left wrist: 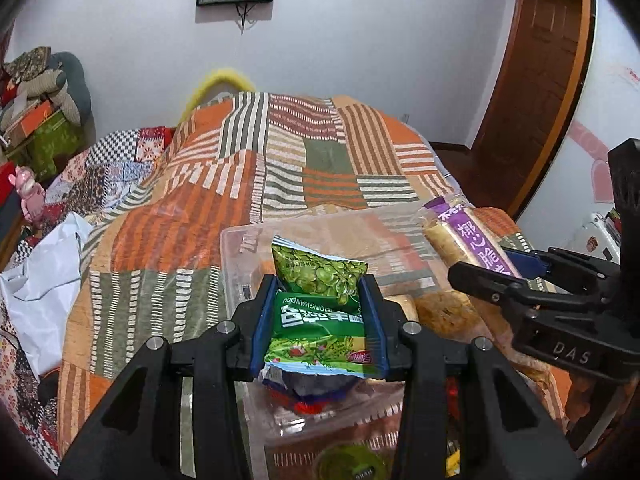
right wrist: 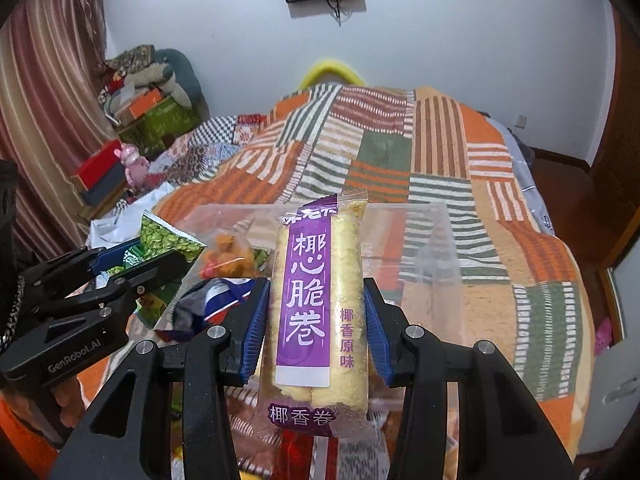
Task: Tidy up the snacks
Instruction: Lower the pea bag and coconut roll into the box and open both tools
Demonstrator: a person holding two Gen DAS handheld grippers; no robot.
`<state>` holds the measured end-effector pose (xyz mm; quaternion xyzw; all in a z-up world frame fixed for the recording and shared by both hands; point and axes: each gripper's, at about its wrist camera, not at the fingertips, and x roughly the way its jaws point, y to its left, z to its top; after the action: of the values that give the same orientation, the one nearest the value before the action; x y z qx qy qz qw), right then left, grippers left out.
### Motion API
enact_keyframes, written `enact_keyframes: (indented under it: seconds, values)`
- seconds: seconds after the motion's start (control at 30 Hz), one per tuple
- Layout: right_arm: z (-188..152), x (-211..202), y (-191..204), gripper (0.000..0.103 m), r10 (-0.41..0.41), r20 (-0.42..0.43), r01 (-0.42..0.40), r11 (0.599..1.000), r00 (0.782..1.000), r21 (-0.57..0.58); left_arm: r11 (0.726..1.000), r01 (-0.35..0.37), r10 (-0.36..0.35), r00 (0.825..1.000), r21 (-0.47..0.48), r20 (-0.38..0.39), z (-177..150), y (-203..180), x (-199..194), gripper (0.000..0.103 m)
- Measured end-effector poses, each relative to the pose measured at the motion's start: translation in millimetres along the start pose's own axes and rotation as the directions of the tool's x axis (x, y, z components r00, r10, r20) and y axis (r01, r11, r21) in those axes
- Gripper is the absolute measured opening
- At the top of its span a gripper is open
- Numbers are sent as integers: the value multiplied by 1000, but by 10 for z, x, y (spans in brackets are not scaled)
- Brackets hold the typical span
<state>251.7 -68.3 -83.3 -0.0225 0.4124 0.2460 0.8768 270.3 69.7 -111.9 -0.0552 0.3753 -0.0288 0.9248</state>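
My left gripper (left wrist: 320,320) is shut on a green pea snack packet (left wrist: 320,300) and holds it above a clear plastic box (left wrist: 240,240) on the bed. My right gripper (right wrist: 318,316) is shut on a long purple and yellow coconut roll packet (right wrist: 316,304), also above the clear box (right wrist: 440,240). In the left wrist view the right gripper (left wrist: 496,268) comes in from the right with the coconut roll packet (left wrist: 468,236). In the right wrist view the left gripper (right wrist: 132,264) holds the pea packet (right wrist: 164,240) at the left. Several other snack packets (right wrist: 228,260) lie in the box.
The box rests on a patchwork striped blanket (left wrist: 280,168) covering the bed. A white plastic bag (left wrist: 40,280) lies at the left. Boxes, cushions and a pink toy (right wrist: 134,168) are piled at the far left. A wooden door (left wrist: 532,80) stands at the right.
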Motion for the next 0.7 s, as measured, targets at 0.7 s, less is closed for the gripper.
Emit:
enact_keyframes:
  seconds: [0.7]
  values:
    - [-28,191,-24,43,-16,-88,13,999,996,-32,1000,-15,15,1000,-14,-27,-43,20,145,69]
